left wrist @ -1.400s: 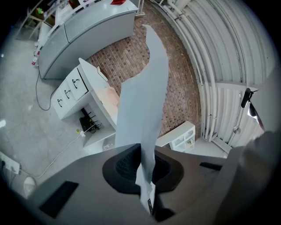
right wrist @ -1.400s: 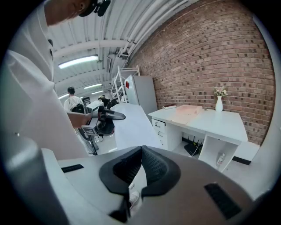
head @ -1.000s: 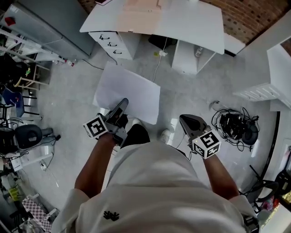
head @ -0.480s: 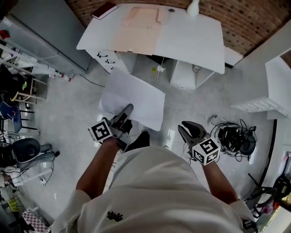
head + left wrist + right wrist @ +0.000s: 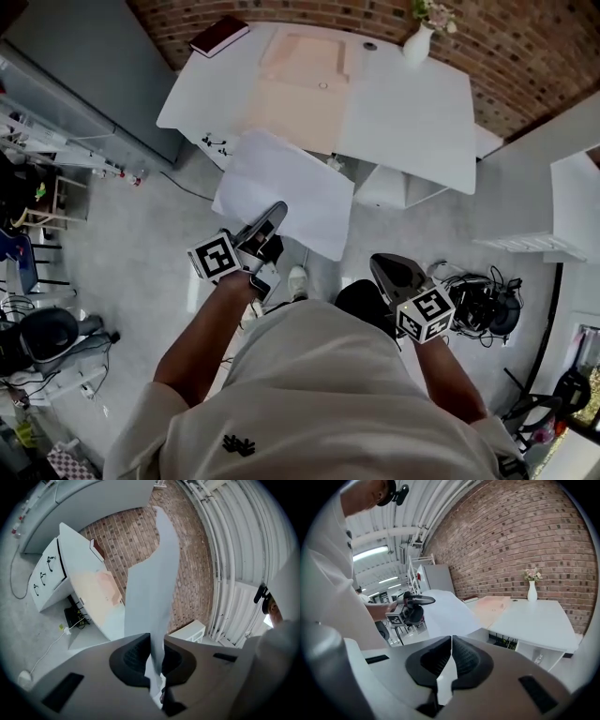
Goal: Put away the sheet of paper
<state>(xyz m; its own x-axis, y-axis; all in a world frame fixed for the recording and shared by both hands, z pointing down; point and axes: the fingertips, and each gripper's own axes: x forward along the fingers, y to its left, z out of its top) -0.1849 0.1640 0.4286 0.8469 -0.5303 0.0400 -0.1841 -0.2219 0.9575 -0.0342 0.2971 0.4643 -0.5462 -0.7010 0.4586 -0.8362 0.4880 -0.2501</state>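
A white sheet of paper point(image 5: 286, 187) hangs in the air in front of me, its far edge over the front of the white desk point(image 5: 412, 103). My left gripper point(image 5: 274, 212) is shut on the sheet's near edge. In the left gripper view the paper point(image 5: 150, 588) stands edge-on and rises from between the closed jaws of the left gripper point(image 5: 156, 644). My right gripper point(image 5: 382, 265) is lower and to the right, apart from the sheet, shut with nothing in it. The right gripper view shows its jaws point(image 5: 451, 641) meeting, with the paper point(image 5: 443, 609) and the left gripper point(image 5: 410, 604) beyond.
On the desk lie a beige folder point(image 5: 305, 89), a dark red book point(image 5: 218, 36) and a white vase point(image 5: 419, 42). A drawer unit point(image 5: 220, 145) stands under its left end. A grey cabinet point(image 5: 84, 66) is left, a cable tangle point(image 5: 478, 305) right.
The person has walked toward the desk, which now shows whole with the brick wall behind. The left gripper has carried the paper forward until it overlaps the desk's front edge.
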